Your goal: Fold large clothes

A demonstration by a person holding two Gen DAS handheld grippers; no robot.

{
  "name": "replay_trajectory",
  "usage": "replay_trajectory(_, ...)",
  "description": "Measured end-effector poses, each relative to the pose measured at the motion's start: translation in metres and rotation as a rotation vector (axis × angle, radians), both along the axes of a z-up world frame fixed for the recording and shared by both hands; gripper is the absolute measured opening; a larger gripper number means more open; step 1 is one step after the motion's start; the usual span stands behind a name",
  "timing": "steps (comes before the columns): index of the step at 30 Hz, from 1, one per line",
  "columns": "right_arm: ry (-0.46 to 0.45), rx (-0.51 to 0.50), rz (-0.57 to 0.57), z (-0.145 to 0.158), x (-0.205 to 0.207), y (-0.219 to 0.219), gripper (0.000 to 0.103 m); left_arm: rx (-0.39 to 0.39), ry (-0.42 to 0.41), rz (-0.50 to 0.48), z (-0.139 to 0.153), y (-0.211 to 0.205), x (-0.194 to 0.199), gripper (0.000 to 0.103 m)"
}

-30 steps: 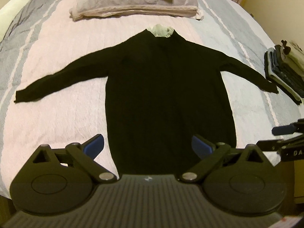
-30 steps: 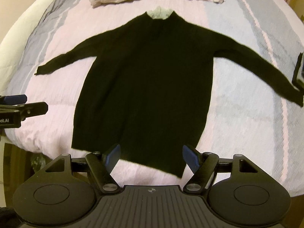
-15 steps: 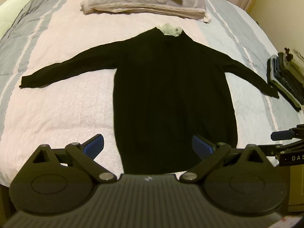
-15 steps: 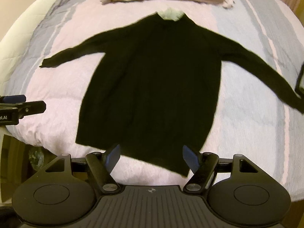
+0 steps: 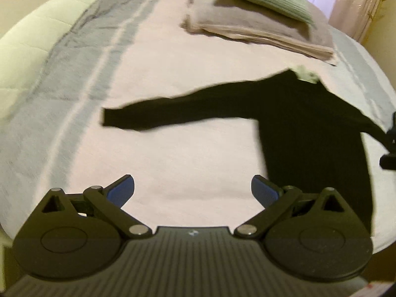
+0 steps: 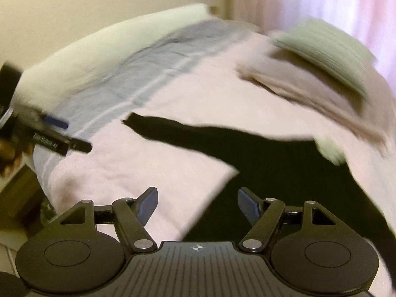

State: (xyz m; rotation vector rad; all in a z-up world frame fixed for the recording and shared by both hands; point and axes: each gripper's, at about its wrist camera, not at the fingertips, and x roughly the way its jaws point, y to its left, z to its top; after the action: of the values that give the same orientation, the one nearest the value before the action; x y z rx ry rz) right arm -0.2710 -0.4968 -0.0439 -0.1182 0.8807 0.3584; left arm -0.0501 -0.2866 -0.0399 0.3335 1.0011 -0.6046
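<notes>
1. Left wrist view shows your black sweater (image 5: 309, 128) lying flat on the pink-and-grey striped bedspread (image 5: 173, 79) – body smooth, one sleeve (image 5: 173, 113) stretched straight out toward the grey stripe, pale collar (image 5: 307, 75) pointing at the stack of pillows (image 5: 259, 24).
2. No fold has been made yet, as far as either view shows: the sleeve has not been brought in, and the body is at full length.
3. Your left gripper (image 5: 192, 189) has its fingers wide apart over bare bedspread, nothing between them.
4. Your right gripper (image 6: 198, 201) is likewise spread and empty, poised above the edge of the sweater's body.
5. Everything is left, I judge – both sleeves across the body, then the body folded up. The outstretched sleeve looks like the nearest starting point.
</notes>
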Motion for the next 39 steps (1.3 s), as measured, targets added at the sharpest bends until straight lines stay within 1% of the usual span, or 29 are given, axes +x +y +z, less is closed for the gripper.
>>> replay_trajectory(3, -0.031, -0.034, 0.087, -0.027, 0.041, 0.073, 0.069, 0.040, -0.023, -0.037, -0.008, 0.030, 0.068, 0.099)
replay_trajectory(4, -0.041, -0.047, 0.115, -0.039, 0.055, 0.094, 0.068, 0.049, -0.035, -0.053, -0.015, 0.041, 0.091, 0.099)
replay_trajectory(5, -0.050, -0.061, 0.147, -0.053, 0.072, 0.120, 0.065, 0.055, -0.041, -0.069, -0.021, 0.049, 0.111, 0.099)
replay_trajectory(7, -0.073, -0.082, 0.197, -0.084, 0.102, 0.160, 0.054, 0.081, -0.050, -0.096, -0.037, 0.064, 0.154, 0.099)
replay_trajectory(8, -0.076, -0.092, 0.225, -0.100, 0.117, 0.179, 0.046, 0.089, -0.052, -0.113, -0.044, 0.069, 0.171, 0.099)
replay_trajectory(10, -0.089, -0.112, 0.269, -0.131, 0.144, 0.213, 0.043, 0.097, -0.069, -0.142, -0.059, 0.081, 0.208, 0.099)
replay_trajectory(12, -0.109, -0.141, 0.319, -0.163, 0.167, 0.241, 0.040, 0.104, -0.083, -0.145, -0.071, 0.091, 0.238, 0.099)
replay_trajectory(13, -0.122, -0.166, 0.348, -0.178, 0.178, 0.258, 0.039, 0.103, -0.088, -0.141, -0.076, 0.096, 0.251, 0.099)
replay_trajectory(16, -0.144, -0.231, 0.423, -0.216, 0.205, 0.289, 0.034, 0.096, -0.087, -0.102, -0.099, 0.114, 0.287, 0.099)
replay_trajectory(20, -0.151, -0.332, 0.486, -0.258, 0.232, 0.322, 0.032, 0.078, -0.065, -0.060, -0.117, 0.130, 0.315, 0.099)
replay_trajectory(21, -0.144, -0.367, 0.504, -0.268, 0.236, 0.328, 0.028, 0.077, -0.063, -0.055, -0.119, 0.131, 0.315, 0.099)
replay_trajectory(22, -0.140, -0.378, 0.515, -0.274, 0.239, 0.331, 0.023, 0.077, -0.062, -0.049, -0.121, 0.133, 0.317, 0.099)
replay_trajectory(23, -0.144, -0.372, 0.515, -0.277, 0.241, 0.332, 0.008, 0.076, -0.057, -0.045, -0.123, 0.134, 0.319, 0.099)
replay_trajectory(24, -0.156, -0.377, 0.501, -0.277, 0.242, 0.332, 0.002, 0.074, -0.051, -0.039, -0.125, 0.136, 0.320, 0.099)
replay_trajectory(25, -0.161, -0.366, 0.483, -0.275, 0.244, 0.330, 0.002, 0.073, -0.046, -0.033, -0.126, 0.136, 0.320, 0.099)
replay_trajectory(28, -0.175, -0.228, 0.365, -0.247, 0.254, 0.306, 0.001, 0.073, -0.048, -0.025, -0.122, 0.136, 0.319, 0.099)
replay_trajectory(31, -0.179, -0.034, 0.176, -0.205, 0.269, 0.259, 0.001, 0.056, -0.056, -0.021, -0.113, 0.130, 0.319, 0.099)
replay_trajectory(33, -0.208, 0.085, 0.037, -0.175, 0.278, 0.214, 0.001, 0.041, -0.050, -0.021, -0.105, 0.120, 0.316, 0.099)
replay_trajectory(35, -0.246, 0.182, -0.095, -0.148, 0.283, 0.162, 0.001, 0.024, -0.049, -0.044, -0.099, 0.103, 0.310, 0.099)
replay_trajectory(37, -0.283, 0.281, -0.231, -0.124, 0.286, 0.098, 0.001, 0.012, -0.050, -0.093, -0.094, 0.077, 0.298, 0.099)
replay_trajectory(38, -0.316, 0.315, -0.289, -0.112, 0.284, 0.065, 0.001, 0.005, -0.049, -0.123, -0.092, 0.062, 0.290, 0.099)
replay_trajectory(39, -0.362, 0.327, -0.343, -0.099, 0.278, 0.034, 0.001, -0.005, -0.049, -0.158, -0.090, 0.045, 0.281, 0.099)
